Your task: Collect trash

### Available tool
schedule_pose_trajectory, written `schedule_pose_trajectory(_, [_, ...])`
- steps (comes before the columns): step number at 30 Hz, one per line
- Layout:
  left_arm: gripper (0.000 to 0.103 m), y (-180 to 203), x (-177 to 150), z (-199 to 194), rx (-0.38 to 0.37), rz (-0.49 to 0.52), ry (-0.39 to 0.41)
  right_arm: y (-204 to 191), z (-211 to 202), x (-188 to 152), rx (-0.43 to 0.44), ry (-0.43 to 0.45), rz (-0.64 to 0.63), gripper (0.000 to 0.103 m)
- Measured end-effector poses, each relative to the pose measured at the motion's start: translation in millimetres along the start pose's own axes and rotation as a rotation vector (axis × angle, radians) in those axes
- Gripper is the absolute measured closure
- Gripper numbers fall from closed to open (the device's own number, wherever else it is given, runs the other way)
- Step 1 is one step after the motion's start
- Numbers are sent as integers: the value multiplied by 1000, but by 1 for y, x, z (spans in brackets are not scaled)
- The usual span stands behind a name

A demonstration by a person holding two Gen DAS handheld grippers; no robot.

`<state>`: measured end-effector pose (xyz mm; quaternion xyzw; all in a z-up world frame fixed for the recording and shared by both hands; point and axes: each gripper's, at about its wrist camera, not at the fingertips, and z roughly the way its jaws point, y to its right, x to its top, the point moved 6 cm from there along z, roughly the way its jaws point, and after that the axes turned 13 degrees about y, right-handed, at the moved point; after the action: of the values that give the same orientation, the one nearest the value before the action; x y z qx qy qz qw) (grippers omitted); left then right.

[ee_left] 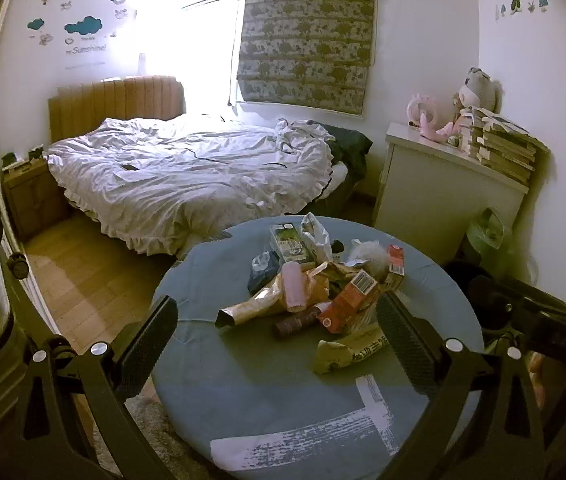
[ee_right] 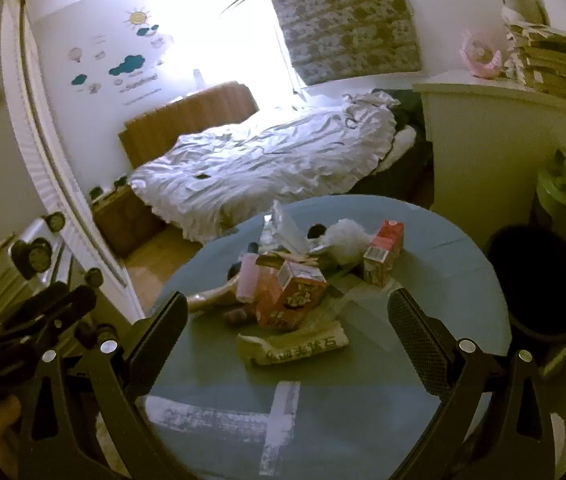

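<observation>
Left wrist view: the left gripper (ee_left: 279, 320) hangs released over the round table (ee_left: 211, 392), trash pile (ee_left: 315, 280) heaped toward its far edge. The right gripper (ee_right: 289, 320) is likewise released, empty, above the same pile (ee_right: 303, 276).

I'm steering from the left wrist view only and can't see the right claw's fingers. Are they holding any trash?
Observer: No. The right claw is open and empty, hovering over the blue table.
Operator: What lies closest in front of it?
Observer: A crumpled tan wrapper with printed characters, lying flat at the near edge of the trash pile.
Operator: Is there a bin within that view?
Observer: Yes. A dark round bin stands off the table's right side, and its mouth looks uncovered.
</observation>
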<state>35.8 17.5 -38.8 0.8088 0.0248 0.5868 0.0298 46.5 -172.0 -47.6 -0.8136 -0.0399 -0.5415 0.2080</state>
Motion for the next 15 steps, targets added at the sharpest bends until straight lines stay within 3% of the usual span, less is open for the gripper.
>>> schedule_pose_trajectory(15, [5, 0, -2, 1, 1, 1, -3, 3, -1, 2, 3, -1, 11, 4])
